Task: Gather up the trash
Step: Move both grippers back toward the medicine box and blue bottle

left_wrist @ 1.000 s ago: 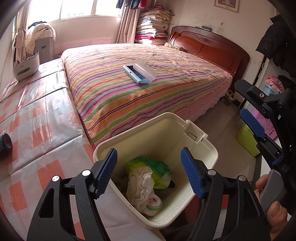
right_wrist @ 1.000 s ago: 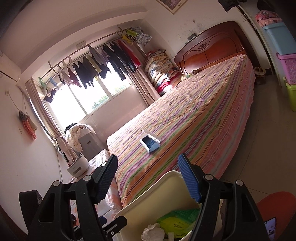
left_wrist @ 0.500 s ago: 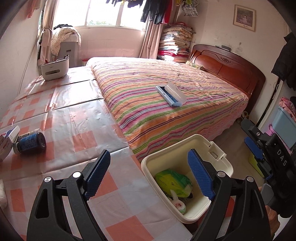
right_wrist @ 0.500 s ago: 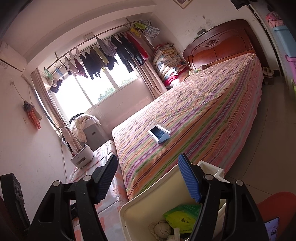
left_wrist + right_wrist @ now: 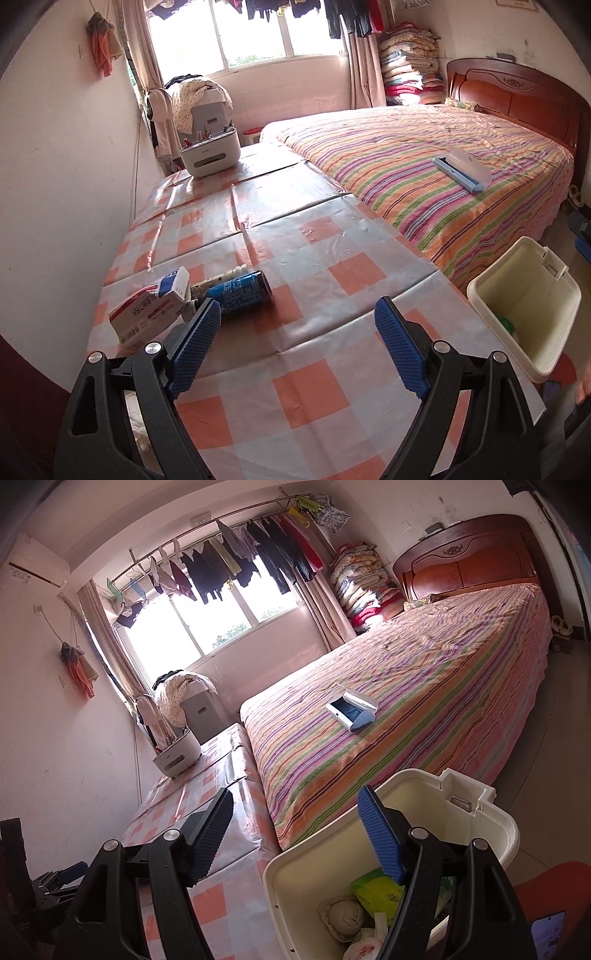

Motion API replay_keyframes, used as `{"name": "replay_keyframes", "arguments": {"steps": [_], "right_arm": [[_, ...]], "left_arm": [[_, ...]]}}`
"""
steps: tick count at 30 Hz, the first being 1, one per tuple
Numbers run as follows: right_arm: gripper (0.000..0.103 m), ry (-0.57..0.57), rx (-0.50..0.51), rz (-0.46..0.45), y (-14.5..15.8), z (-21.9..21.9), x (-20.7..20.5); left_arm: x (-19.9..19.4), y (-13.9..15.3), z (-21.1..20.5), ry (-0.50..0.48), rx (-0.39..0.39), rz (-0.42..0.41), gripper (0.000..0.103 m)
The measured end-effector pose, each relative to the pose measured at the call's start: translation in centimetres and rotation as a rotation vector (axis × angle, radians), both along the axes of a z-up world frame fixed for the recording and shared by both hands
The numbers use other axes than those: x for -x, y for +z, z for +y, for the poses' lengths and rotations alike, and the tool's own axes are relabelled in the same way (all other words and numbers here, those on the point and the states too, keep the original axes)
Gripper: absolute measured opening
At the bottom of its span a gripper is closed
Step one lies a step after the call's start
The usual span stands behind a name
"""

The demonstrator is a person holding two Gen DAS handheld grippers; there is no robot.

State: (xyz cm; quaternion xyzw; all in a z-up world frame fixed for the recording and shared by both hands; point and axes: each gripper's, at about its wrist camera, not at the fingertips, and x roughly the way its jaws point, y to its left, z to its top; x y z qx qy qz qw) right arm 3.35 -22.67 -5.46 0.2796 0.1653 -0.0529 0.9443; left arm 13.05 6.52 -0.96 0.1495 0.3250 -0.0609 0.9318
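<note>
Left gripper (image 5: 297, 338): jaws wide apart, nothing between them, held above the checked tablecloth (image 5: 314, 254). Right gripper (image 5: 295, 832): jaws likewise wide, empty, over the near rim of the cream bin (image 5: 491, 834).

Trash on the table, relative to the left gripper: all of it lies ahead and to the left, next to the left finger (image 5: 195, 341).
- One blue can (image 5: 240, 291), on its side. Long axis runs left-to-right across the view, slightly oblique; its flat end faces right. Just beyond the left fingertip, contact not discernible.
- One carton (image 5: 149, 308), white with red and blue print, lying flat, further left of the can. Long axis runs from near-left to far-right; its folded blue-marked end points away from the gripper, toward the can.
- One pale bottle-like item (image 5: 225, 277) behind the can, mostly hidden; type unclear.

Bin: one, well right of the left gripper, off the table edge, beside the striped bed (image 5: 424, 162). Right wrist view shows its contents below the right finger: one green packet (image 5: 373, 890), one crumpled lace-edged cloth ball (image 5: 341, 915), white wrappers, count not clear.
</note>
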Motion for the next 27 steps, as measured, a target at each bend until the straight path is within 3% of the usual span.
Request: {"name": "replay_keyframes", "arguments": {"steps": [8,16,21,27], "right_arm": [[0.069,0.169,0.068,0.03,0.4,4.2,-2.4],[0.069,0.485,0.211,0.026,2.8,11.1,-5.8],[0.069,0.562,0.295,0.006,4.1,13.5,-6.9],[0.069,0.611,0.276,0.02,4.1,14.6,-8.3]], "left_arm": [[-2.1,0.2,7.7,-0.065,-0.334,0.072,0.084],[-6.3,-1.9,11.0,-0.145,-0.414,0.211,0.084],[-8.6,-3.7,11.2,-0.182,-0.468,0.269,0.084],[-10.9,-5.7,11.4,-0.204,-0.548,0.308,0.084]]}}
